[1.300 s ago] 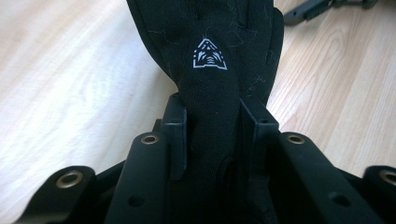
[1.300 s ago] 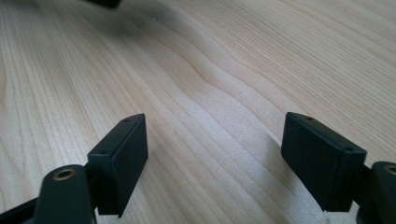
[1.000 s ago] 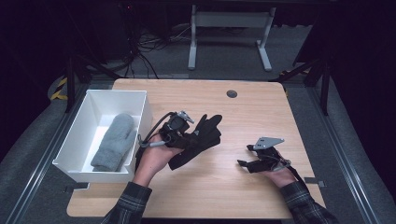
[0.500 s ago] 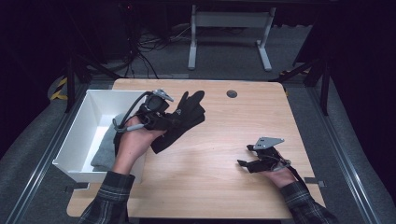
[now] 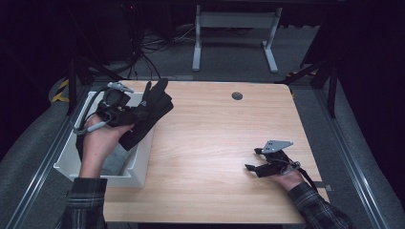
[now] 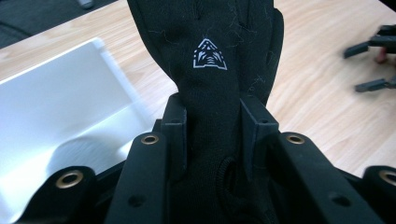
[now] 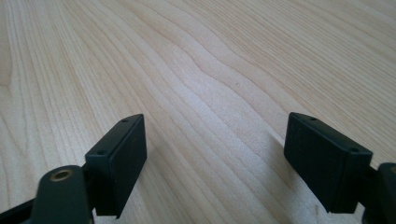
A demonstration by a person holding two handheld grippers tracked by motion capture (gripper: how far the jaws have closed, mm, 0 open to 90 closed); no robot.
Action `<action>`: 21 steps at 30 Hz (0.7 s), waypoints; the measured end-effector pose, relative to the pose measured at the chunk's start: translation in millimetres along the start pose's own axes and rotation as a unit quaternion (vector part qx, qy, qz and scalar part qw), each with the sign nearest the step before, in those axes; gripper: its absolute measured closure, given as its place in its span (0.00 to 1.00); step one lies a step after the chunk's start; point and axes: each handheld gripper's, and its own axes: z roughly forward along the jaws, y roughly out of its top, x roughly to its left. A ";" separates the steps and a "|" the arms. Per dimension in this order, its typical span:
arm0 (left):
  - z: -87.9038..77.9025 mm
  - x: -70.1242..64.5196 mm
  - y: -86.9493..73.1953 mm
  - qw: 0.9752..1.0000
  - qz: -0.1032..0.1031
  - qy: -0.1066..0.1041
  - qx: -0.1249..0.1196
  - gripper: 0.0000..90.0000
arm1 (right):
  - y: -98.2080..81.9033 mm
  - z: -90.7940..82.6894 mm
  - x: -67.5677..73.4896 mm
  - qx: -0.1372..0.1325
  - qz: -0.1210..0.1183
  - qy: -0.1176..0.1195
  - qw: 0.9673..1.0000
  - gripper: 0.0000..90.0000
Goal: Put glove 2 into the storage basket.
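High view looks forward and down over my whole table (image 5: 215, 143). Gripper views sit close, low along their jaws; all three share the tabletop, and left and high the white bin (image 6: 56, 107).

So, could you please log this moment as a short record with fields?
held item: black glove, with a white emblem
left gripper: shut on the glove, raised over the white bin
right gripper: open, nothing between the jaws, low at the wooden table
bin contents: something grey, mostly hidden by the left hand
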 end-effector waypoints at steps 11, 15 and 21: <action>-9.7 46.0 -39.4 0.997 -0.063 0.046 0.007 0.76 | -0.1 0.3 -0.3 0.000 -0.001 0.002 1.000 0.24; 0.4 56.1 -53.1 0.995 -0.077 0.057 0.022 0.76 | -0.1 0.2 -0.3 0.000 -0.001 0.002 1.000 0.24; 13.5 66.5 -67.3 0.993 -0.095 0.059 0.035 0.76 | -0.1 0.3 -0.3 0.000 -0.001 0.002 1.000 0.24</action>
